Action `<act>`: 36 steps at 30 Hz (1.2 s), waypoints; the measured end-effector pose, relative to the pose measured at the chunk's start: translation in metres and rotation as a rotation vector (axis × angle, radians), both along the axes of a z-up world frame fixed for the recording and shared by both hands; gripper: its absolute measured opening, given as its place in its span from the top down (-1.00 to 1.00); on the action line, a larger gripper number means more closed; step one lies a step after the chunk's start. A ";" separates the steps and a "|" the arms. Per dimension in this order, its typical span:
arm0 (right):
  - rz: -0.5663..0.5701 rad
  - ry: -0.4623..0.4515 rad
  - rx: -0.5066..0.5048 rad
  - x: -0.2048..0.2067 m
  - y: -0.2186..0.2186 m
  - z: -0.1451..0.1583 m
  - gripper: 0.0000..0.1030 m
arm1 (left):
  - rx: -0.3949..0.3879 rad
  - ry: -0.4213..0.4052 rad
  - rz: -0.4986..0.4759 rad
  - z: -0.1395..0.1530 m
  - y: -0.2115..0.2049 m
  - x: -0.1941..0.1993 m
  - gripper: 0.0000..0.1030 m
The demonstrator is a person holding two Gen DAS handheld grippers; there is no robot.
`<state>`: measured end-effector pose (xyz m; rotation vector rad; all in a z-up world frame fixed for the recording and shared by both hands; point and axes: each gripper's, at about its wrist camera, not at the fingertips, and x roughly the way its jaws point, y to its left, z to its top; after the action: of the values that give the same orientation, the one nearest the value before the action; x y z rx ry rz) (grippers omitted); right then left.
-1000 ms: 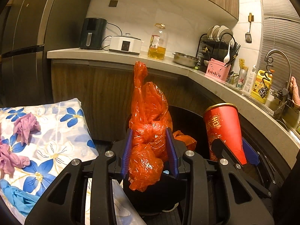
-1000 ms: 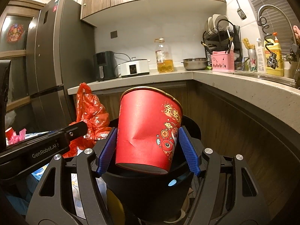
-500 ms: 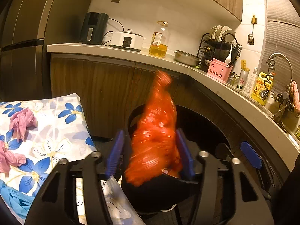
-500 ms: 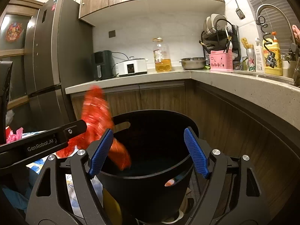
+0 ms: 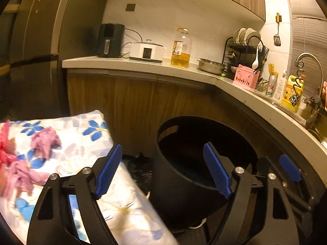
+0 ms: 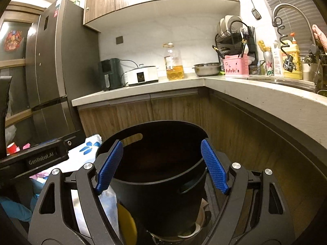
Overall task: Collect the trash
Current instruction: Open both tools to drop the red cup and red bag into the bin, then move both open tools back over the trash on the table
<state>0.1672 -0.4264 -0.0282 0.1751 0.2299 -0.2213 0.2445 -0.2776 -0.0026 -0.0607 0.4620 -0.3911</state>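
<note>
A black trash bin (image 5: 175, 187) stands on the floor by the wooden cabinets; it also shows in the right wrist view (image 6: 159, 196). My left gripper (image 5: 163, 173) is open and empty, over the bin's left rim and the table edge. My right gripper (image 6: 161, 167) is open and empty, just above the bin's mouth. Its blue pad shows at the right of the left wrist view (image 5: 290, 168). Crumpled pink wrappers (image 5: 46, 140) and red trash (image 5: 5, 143) lie on the floral tablecloth (image 5: 81, 134). The bin's contents are dark and hidden.
An L-shaped counter (image 6: 255, 94) wraps behind and to the right of the bin, with an oil bottle (image 6: 173, 65), steel bowl (image 6: 206, 69), pink caddy (image 6: 236, 64) and faucet (image 6: 286, 10). A dark fridge (image 6: 51, 67) stands at left. A yellow object (image 6: 126, 224) lies below the right gripper.
My left gripper opened and the orange plastic bag dropped into the bin. My right gripper opened and the red paper cup dropped in too. Both grippers are now empty.
</note>
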 end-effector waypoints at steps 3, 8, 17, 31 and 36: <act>-0.002 0.001 -0.003 -0.008 0.006 0.005 -0.52 | 0.030 0.002 0.040 0.003 0.009 -0.011 -0.59; 0.004 -0.010 -0.002 -0.025 0.016 0.015 -0.52 | 0.059 0.009 0.103 0.009 0.033 -0.028 -0.62; 0.059 -0.026 -0.009 -0.056 0.050 0.029 -0.51 | 0.072 -0.001 0.218 0.016 0.097 -0.073 -0.64; 0.228 -0.004 -0.029 -0.075 0.137 0.031 -0.51 | 0.099 0.001 0.513 0.007 0.233 -0.140 -0.64; 0.289 0.021 -0.039 -0.071 0.167 0.026 -0.51 | 0.099 0.022 0.630 -0.003 0.284 -0.157 -0.64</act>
<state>0.0963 -0.2594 -0.0024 0.0996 0.2681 0.0598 0.0876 0.0060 -0.0053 -0.1103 0.4583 0.2509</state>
